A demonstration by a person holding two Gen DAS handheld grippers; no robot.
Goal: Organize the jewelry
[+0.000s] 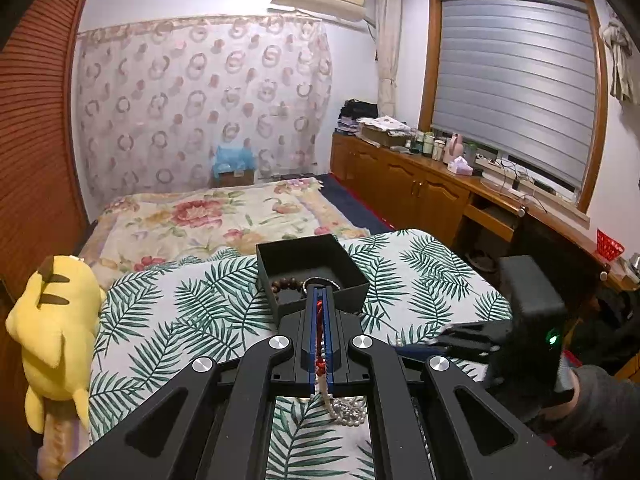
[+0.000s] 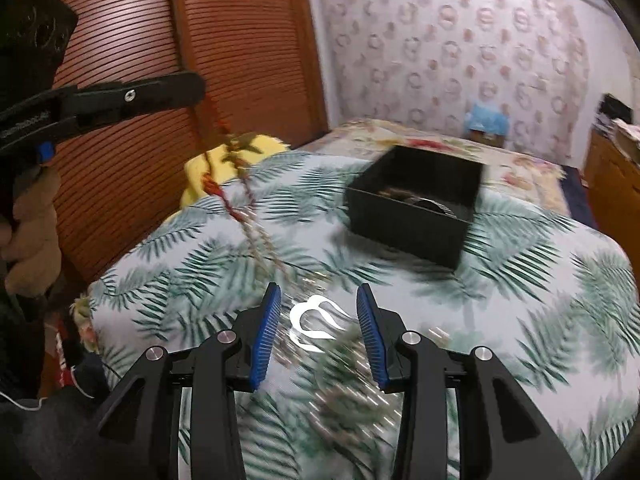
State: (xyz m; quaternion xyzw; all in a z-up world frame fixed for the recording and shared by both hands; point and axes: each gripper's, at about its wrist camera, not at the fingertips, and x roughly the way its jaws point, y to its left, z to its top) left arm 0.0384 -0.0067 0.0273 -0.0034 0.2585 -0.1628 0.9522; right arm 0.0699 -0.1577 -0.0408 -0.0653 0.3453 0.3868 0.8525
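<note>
An open black box [image 1: 312,272] sits on the leaf-print cover; it holds a brown bead bracelet [image 1: 285,282] and a dark bangle [image 1: 320,282]. My left gripper [image 1: 322,292] is shut on a pearl necklace with a red cord [image 1: 347,412], lifted just short of the box. In the right wrist view the left gripper [image 2: 196,84] is at upper left, with the necklace [image 2: 248,216] hanging from it down to the cover. My right gripper [image 2: 318,300] is open and empty above the cover, near the necklace's lower end. The box [image 2: 416,204] lies beyond it.
A yellow plush toy [image 1: 52,320] lies at the cover's left edge. A floral bed [image 1: 208,216] is behind the box. Wooden cabinets [image 1: 404,184] with clutter run along the right wall. A louvred wooden door [image 2: 180,92] stands to the left.
</note>
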